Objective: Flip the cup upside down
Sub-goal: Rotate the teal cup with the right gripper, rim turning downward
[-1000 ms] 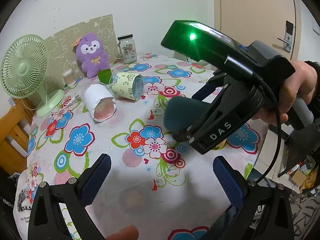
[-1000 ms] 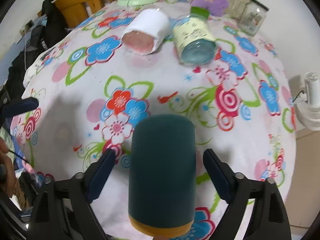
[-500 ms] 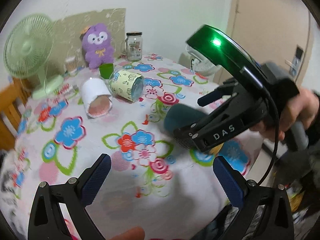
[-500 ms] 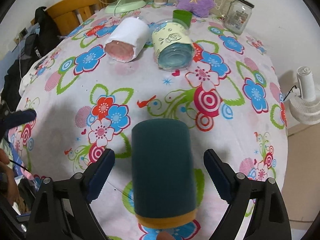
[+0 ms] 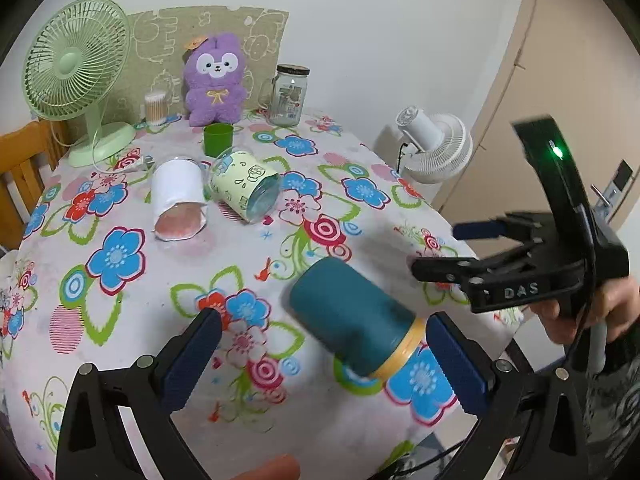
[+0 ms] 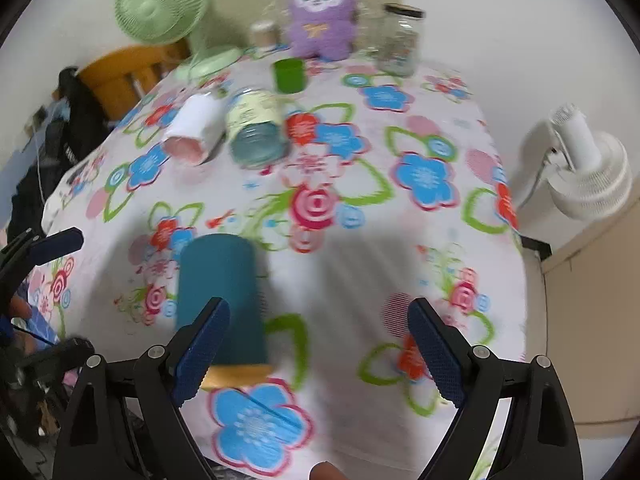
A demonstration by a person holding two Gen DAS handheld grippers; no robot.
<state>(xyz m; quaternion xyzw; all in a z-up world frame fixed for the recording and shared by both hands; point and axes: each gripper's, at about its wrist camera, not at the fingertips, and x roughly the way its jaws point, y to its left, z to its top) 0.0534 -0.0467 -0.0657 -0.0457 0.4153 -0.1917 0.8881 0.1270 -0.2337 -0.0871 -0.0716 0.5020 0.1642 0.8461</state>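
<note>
Lying on its side near the front edge of the flowered counter [image 5: 168,280], the teal cup [image 5: 352,320] with a yellow rim band is pointing its closed base toward the counter's middle and its banded mouth toward the front right corner. Nothing is gripping it. The left claw [image 5: 324,356] is hanging wide open around it, the cup's rim end sitting just beside the right-hand pad [image 5: 456,364] and its body crossing the gap at a slant. The right claw [image 6: 316,344] is also standing wide and empty, over the front right corner, with the cup [image 6: 220,300] lying off to its left, overlapped by one pad [image 6: 202,346]; whether that pad is touching cannot be told, as this view is blurred. By this reading the left claw is the nearer one, and the coming grasp is hinging on squaring up across the cup's long axis before tipping it mouth-down. Two other cups are lying on their sides toward the back.
</note>
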